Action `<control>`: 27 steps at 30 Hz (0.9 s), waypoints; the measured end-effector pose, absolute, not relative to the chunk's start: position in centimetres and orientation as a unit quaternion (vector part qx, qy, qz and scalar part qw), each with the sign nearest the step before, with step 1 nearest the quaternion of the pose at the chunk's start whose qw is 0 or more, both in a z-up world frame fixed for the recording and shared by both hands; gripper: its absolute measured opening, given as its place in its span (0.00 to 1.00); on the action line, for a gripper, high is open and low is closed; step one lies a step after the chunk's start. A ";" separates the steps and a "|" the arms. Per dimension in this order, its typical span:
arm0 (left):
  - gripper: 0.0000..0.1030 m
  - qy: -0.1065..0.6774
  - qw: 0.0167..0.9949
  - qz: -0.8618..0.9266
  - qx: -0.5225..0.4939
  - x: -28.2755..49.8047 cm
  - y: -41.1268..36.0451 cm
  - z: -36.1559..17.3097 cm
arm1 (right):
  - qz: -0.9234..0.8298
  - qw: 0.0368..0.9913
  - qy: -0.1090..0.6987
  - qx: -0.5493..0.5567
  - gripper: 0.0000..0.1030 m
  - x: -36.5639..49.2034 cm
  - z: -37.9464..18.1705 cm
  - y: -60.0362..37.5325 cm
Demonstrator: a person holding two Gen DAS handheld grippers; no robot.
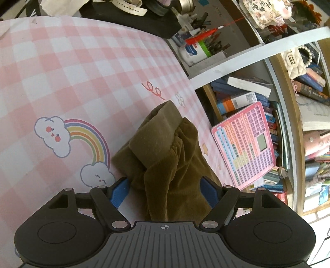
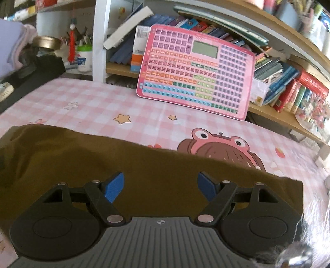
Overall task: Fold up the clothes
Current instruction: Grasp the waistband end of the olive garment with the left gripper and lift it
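An olive-brown fleece garment point(image 1: 165, 144) lies on the pink checked tablecloth point(image 1: 72, 72). In the left wrist view its gathered, cuffed end points away from me and its body runs back between the fingers. My left gripper point(image 1: 164, 181) is open and straddles the cloth; the blue pads point(image 1: 118, 192) stand at either side without squeezing it. In the right wrist view the garment point(image 2: 103, 156) spreads flat, with a straight far edge. My right gripper point(image 2: 160, 177) hovers open over it with nothing pinched between the pads point(image 2: 114, 188).
A pink toy keyboard board point(image 2: 196, 70) leans against a bookshelf point(image 2: 288, 96) at the table's far edge. A pen holder and white bottle point(image 2: 83, 58) stand to the left. A black object point(image 1: 132, 18) with clutter sits at the table's end.
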State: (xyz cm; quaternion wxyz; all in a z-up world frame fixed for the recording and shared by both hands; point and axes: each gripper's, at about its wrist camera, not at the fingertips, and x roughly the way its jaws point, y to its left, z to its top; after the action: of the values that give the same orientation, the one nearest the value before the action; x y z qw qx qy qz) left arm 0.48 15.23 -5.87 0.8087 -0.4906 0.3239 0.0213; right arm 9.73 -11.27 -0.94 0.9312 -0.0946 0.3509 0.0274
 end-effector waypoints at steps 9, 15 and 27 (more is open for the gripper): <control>0.75 0.317 0.809 0.026 -0.495 0.6 15.1 -6.0 | 0.031 0.936 0.339 -0.086 0.74 10.4 -2.5 -10.8; 0.76 0.315 0.805 0.031 -0.501 0.9 15.1 -6.0 | 0.043 0.922 0.367 -0.112 0.75 11.5 -3.3 -9.7; 0.72 0.298 0.802 0.059 -0.515 1.2 14.6 -6.2 | 0.088 0.915 0.381 -0.104 0.73 0.4 -2.5 -10.4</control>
State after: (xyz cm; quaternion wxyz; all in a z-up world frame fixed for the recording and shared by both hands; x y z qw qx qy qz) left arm 1.24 14.65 -6.17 0.8018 -0.5146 0.2981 0.0587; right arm 0.38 -10.37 -2.51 0.9145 -0.1043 0.3807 0.0885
